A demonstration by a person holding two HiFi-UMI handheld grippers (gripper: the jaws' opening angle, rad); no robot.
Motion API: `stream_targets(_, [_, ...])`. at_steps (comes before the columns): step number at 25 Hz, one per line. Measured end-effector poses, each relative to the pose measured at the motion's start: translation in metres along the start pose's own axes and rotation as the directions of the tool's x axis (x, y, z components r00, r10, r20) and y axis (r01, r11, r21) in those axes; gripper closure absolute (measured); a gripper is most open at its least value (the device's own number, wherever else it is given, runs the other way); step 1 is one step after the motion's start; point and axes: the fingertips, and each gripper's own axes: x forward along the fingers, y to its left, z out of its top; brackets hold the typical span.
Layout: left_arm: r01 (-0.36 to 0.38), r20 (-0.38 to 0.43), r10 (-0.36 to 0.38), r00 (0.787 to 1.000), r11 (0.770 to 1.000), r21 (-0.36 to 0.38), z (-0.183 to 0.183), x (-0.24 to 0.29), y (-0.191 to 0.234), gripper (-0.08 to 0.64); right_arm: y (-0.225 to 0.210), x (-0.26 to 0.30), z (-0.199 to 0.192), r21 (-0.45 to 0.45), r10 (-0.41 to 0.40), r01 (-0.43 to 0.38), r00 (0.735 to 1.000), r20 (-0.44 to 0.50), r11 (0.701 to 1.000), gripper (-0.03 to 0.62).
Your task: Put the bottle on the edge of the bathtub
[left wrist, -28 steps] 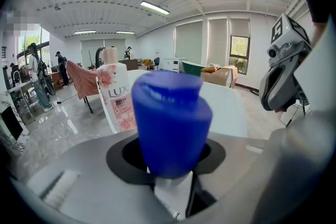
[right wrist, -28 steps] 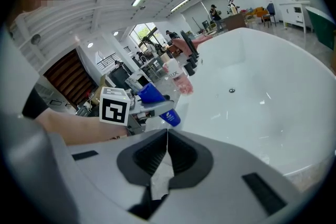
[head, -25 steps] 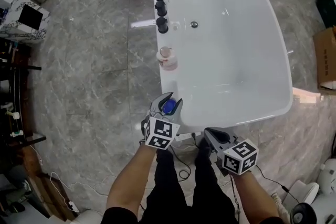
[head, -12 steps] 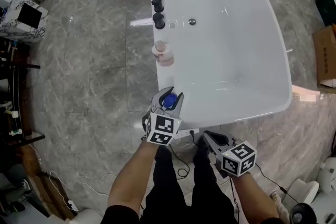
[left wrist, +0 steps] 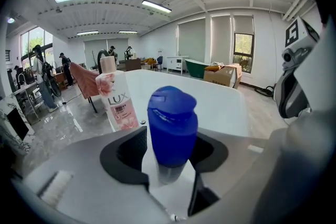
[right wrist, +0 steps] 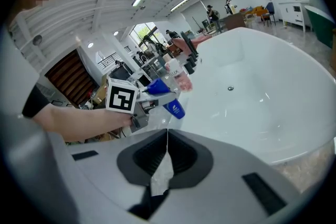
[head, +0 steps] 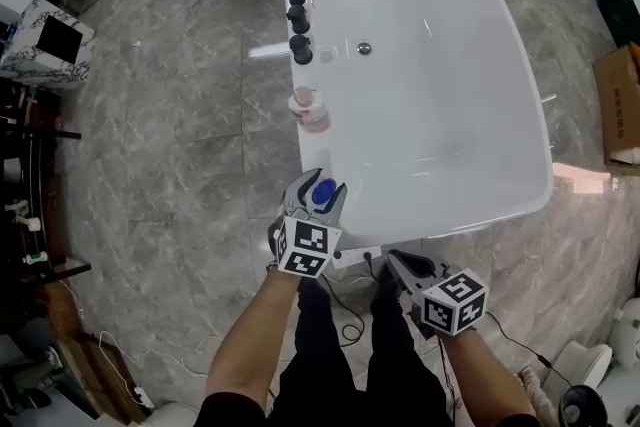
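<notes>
A clear bottle with a blue cap point(head: 321, 194) stands upright at the near left corner of the white bathtub rim point(head: 312, 151). My left gripper point(head: 320, 185) is around it and its jaws are opening. In the left gripper view the blue-capped bottle point(left wrist: 172, 123) stands between the black pads point(left wrist: 131, 150), with a small gap on each side. From the right gripper view the same bottle point(right wrist: 171, 103) shows beside the left gripper's marker cube. My right gripper point(head: 400, 265) hangs lower right, off the tub, shut and empty point(right wrist: 167, 136).
A pink Lux bottle point(head: 311, 109) stands farther along the same rim, also seen as pink bottle point(left wrist: 118, 99). Black faucet fittings point(head: 298, 10) line the rim beyond it. The tub basin has a drain point(head: 364, 48). Cables lie on the marble floor point(head: 180, 165).
My left gripper has shifted slightly forward along the tub's corner with the blue-capped bottle between its jaws, which now look wider. The right gripper has hardly moved.
</notes>
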Motion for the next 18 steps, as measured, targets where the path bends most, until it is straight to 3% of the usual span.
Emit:
stream_targets(5, [0.012,-0.009,-0.012,1.000,1.000,-0.003,0.009,-0.011,-0.001,0.354,0.010,-0.004,0.005,0.004,0.003,-0.003,1.000,-0.002,1.000,0.580])
stream_targets(9, [0.027,-0.019,-0.028,0.999,0.999,-0.046,0.021,-0.035,-0.003,0.344,0.034,-0.017,0.015,-0.017,0.019,-0.020,1.000,-0.012,1.000,0.580])
stream_targets(18, [0.019,0.077,-0.012,0.997,0.996,-0.093,0.092,-0.101,0.007,0.344,0.054,-0.063,0.070,-0.079,-0.015,0.020,0.998,0.069,0.997,0.580])
